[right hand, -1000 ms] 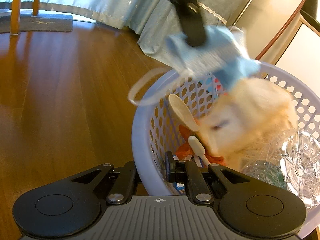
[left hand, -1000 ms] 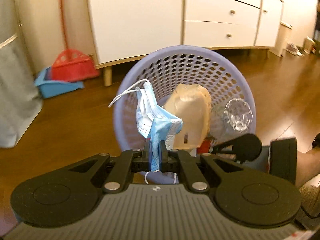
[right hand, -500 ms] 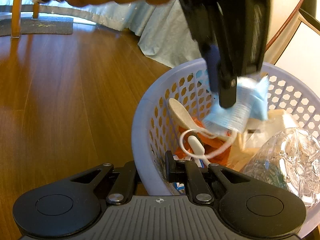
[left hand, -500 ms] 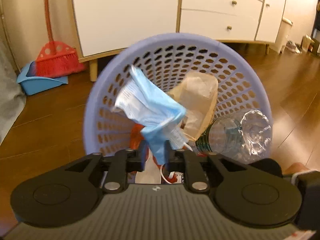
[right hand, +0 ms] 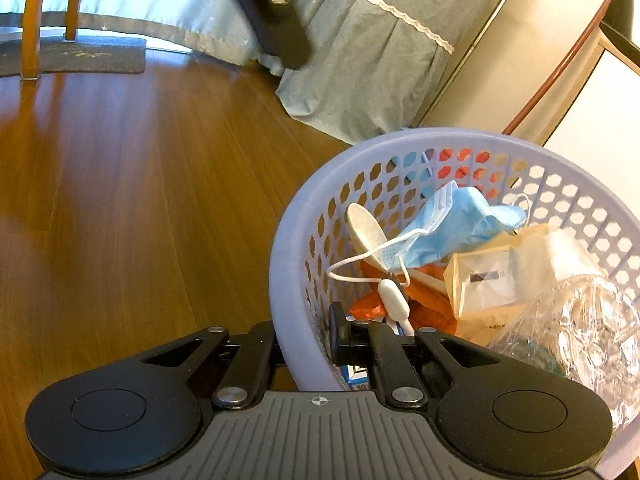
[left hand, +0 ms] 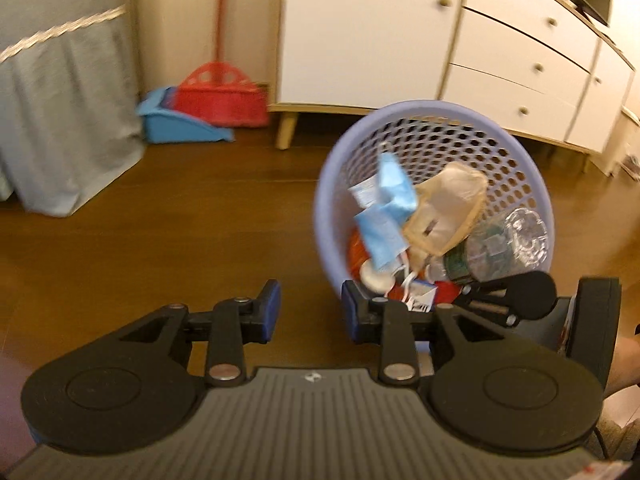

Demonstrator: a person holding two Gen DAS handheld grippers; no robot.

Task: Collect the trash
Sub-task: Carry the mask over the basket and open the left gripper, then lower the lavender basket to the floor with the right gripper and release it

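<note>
The blue face mask (right hand: 452,224) lies inside the lavender basket (right hand: 288,248), on top of a pale spoon (right hand: 366,228), an orange wrapper (right hand: 424,300), a tan paper bag (right hand: 516,268) and a crushed clear bottle (right hand: 592,328). My right tongs (right hand: 304,336) clamp the basket's near rim, one finger outside the wall and one inside. My left tongs (left hand: 310,312) stand wide and hold nothing, just beside the basket's rim, above the wood floor (left hand: 180,220). Beyond sit a white dresser (left hand: 400,32) and a red broom (left hand: 222,96).
</note>
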